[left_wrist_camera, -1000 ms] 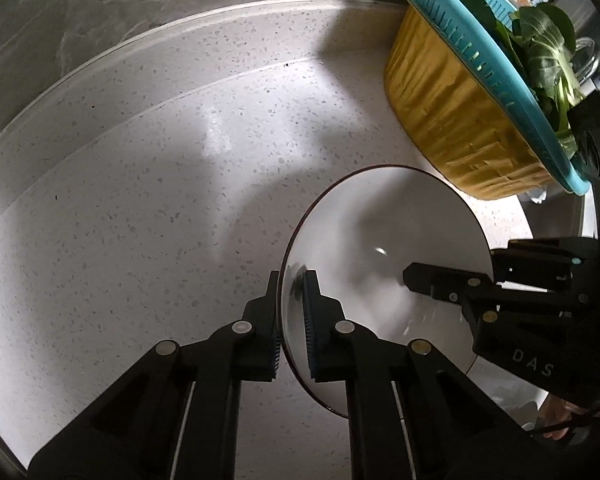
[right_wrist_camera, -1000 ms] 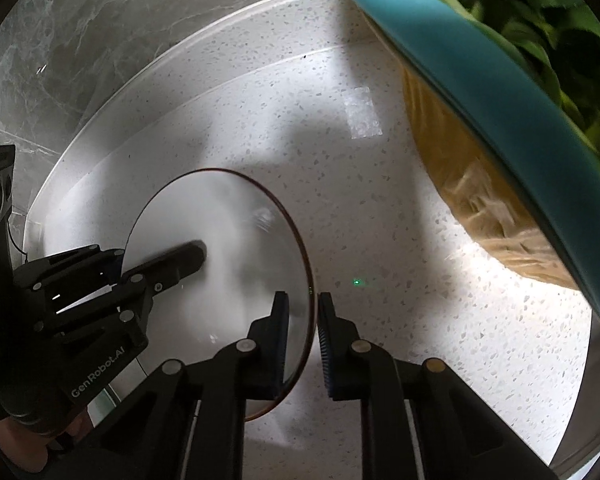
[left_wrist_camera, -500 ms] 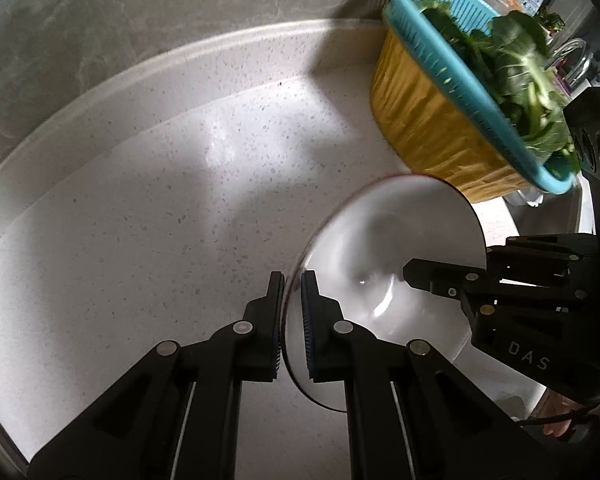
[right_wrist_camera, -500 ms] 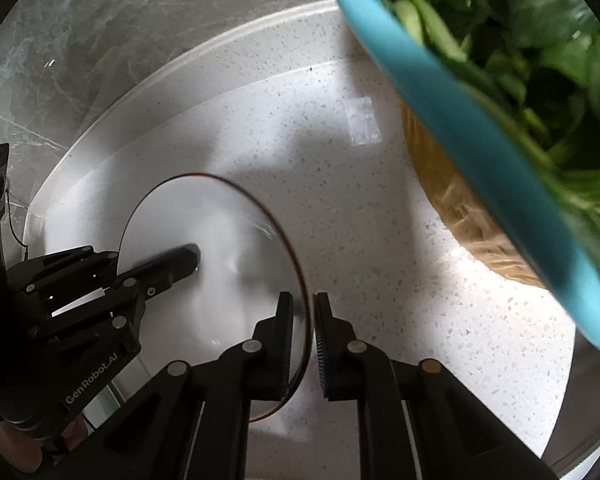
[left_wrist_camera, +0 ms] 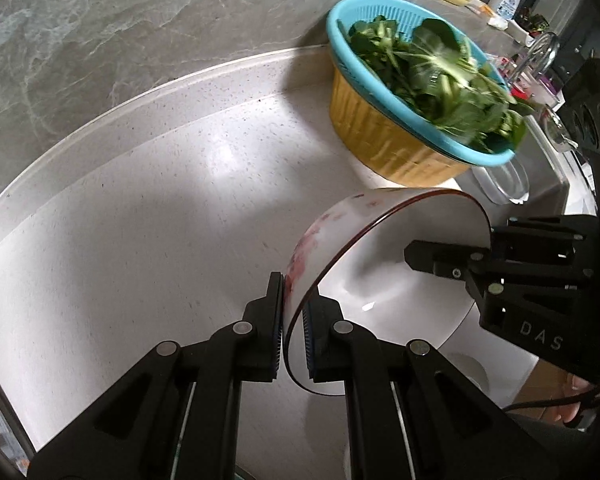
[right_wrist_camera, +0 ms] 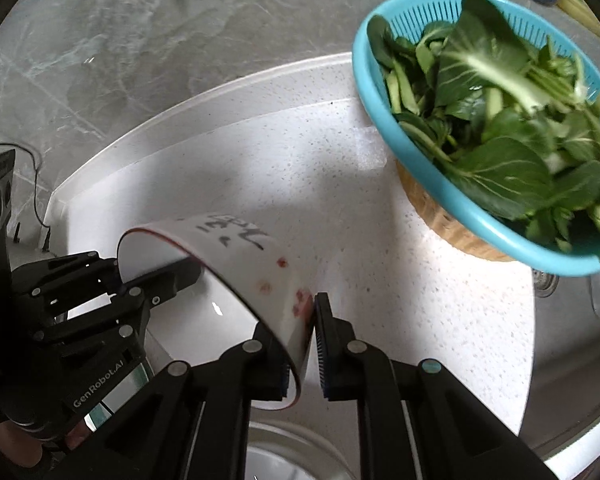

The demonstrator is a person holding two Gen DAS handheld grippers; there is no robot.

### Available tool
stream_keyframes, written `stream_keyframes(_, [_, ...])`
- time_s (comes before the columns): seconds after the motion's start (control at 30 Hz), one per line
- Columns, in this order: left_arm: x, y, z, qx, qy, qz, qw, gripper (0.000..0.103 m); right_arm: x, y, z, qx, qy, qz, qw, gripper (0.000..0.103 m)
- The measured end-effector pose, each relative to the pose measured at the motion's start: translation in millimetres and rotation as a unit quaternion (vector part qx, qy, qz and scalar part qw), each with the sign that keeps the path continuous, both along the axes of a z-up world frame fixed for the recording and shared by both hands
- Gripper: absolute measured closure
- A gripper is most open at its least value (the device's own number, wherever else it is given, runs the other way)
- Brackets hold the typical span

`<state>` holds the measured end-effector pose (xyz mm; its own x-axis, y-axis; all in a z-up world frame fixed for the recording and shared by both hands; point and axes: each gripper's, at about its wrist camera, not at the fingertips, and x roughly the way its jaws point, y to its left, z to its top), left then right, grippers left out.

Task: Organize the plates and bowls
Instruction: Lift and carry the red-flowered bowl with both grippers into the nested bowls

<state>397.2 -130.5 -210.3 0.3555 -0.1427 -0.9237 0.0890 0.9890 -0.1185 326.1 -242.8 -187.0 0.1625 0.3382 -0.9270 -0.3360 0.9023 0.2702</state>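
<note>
A white bowl with a dark red rim and red marks on its outside is held in the air between both grippers. My left gripper is shut on its near rim, one finger inside and one outside. My right gripper is shut on the opposite rim of the same bowl. The bowl is tilted, its opening turned toward the right gripper in the left wrist view. Each gripper shows in the other's view.
A blue colander of leafy greens sits in a yellow basin on the white speckled counter. A clear glass dish lies beside it. Another white dish rim shows below. A grey marble wall stands behind.
Both grippers have lifted the bowl off the counter and pulled back. The bowl has tilted so its outer wall shows. The colander now appears farther and lower.
</note>
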Motion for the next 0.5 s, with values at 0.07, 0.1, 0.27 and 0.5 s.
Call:
stream_keyframes(0.07, [-11.9,-4.5,8.1,0.000,0.000,0.002,1.0000,0.096,-4.4,-5.6,6.2,0.001,-0.003,0.004,1.000,0.090])
stream_keyframes(0.1, [-15.7,-5.9,10.6,0.000,-0.001,0.003,1.0000,0.096,-9.1,-9.8,8.2,0.003,-0.003,0.005,1.000,0.090])
stream_keyframes(0.27, [-40.1,-14.6,24.1,-0.011,0.004,0.007,0.9999,0.096,-21.2,-21.8,15.2,0.013,0.002,0.014,1.000,0.090])
stream_keyframes(0.5, [-73.0,-28.6,30.0,-0.023,0.015,0.009,0.9996,0.096,-45.7,-40.3,25.5,0.016,0.017,0.029,0.999,0.090])
